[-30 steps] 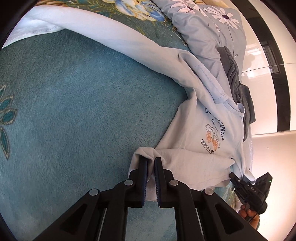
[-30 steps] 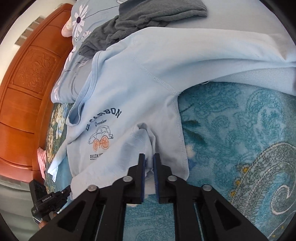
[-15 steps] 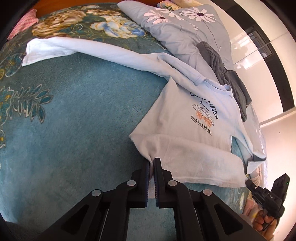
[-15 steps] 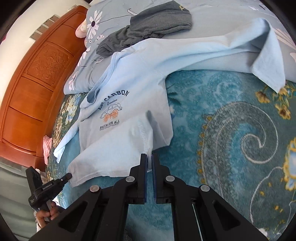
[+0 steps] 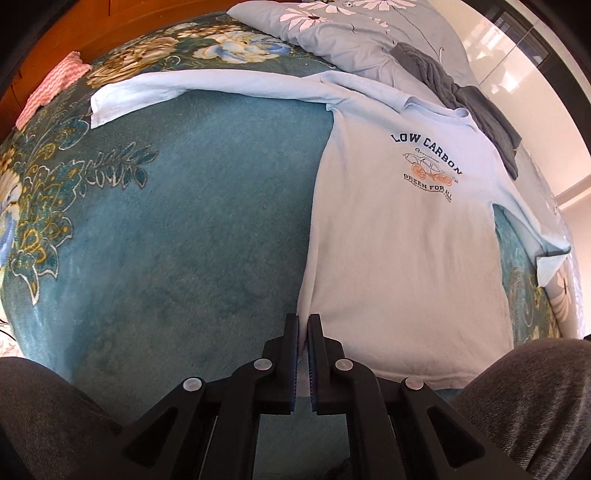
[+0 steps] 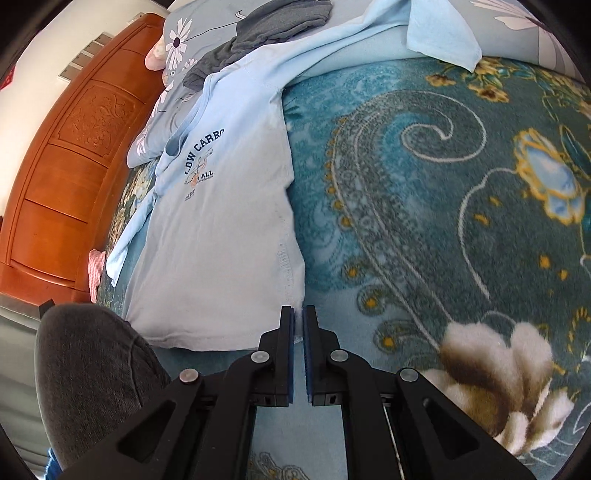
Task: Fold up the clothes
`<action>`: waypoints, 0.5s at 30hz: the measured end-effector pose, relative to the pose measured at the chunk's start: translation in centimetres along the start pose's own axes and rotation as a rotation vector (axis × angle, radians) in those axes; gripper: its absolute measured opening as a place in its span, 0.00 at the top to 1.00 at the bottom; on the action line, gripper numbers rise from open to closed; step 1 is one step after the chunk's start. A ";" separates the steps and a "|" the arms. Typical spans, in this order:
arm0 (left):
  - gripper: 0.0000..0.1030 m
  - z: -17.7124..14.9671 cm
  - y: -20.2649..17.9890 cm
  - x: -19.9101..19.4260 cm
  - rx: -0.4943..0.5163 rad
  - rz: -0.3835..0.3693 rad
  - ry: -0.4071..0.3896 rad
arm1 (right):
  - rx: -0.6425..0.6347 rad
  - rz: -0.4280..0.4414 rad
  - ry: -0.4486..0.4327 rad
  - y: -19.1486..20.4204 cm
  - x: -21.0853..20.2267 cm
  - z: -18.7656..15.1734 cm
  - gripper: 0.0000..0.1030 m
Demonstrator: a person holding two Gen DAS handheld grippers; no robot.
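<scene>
Pale-blue shirt (image 5: 402,258) lay flat beyond both grippers; the left gripper (image 5: 303,325) and right gripper (image 6: 298,314) each pinched a hem corner.

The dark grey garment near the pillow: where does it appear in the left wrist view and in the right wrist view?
Left wrist view: the dark grey garment lies at the upper right, beyond the collar of the light blue shirt.
Right wrist view: the same garment lies at the top, left of centre, above the shirt's collar.
Shared landmark: the "LOW CARBON" print on the shirt's chest.
</scene>
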State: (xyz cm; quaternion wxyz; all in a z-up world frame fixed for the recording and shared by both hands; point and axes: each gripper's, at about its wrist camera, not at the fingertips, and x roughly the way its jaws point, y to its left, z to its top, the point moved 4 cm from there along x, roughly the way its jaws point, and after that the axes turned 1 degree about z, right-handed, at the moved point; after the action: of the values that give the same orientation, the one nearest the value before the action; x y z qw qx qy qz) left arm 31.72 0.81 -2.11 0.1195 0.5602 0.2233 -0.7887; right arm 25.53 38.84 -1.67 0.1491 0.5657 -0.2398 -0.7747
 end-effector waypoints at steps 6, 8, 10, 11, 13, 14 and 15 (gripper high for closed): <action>0.95 -1.6 0.3 0.8 0.010 0.047 0.049 | 0.005 0.009 0.013 -0.8 -0.4 -3.7 0.96; 0.95 -2.0 0.6 1.1 0.001 0.053 0.067 | 0.018 0.015 0.015 -1.1 -0.3 -4.7 0.96; 0.95 -2.0 1.1 1.2 -0.023 0.034 0.073 | 0.038 0.024 0.021 -1.4 -0.1 -5.6 0.96; 0.95 -1.9 1.2 1.1 -0.028 0.019 0.069 | 0.045 0.024 0.023 -1.5 0.0 -5.9 0.96; 0.95 -1.6 1.2 0.7 -0.029 -0.012 0.051 | 0.065 0.032 0.033 -1.8 0.5 -6.2 0.96; 0.93 -1.4 1.2 0.4 -0.032 -0.027 0.042 | 0.074 0.044 0.035 -1.8 0.6 -6.0 0.96; 0.92 -1.1 1.2 0.1 -0.037 -0.044 0.033 | 0.076 0.046 0.036 -1.5 0.7 -5.9 0.96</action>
State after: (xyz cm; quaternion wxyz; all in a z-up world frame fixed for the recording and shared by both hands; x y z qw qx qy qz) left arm 33.13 0.26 -2.79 0.1088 0.5659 0.2522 -0.7774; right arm 30.95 38.62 -4.48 0.1495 0.5794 -0.2792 -0.7510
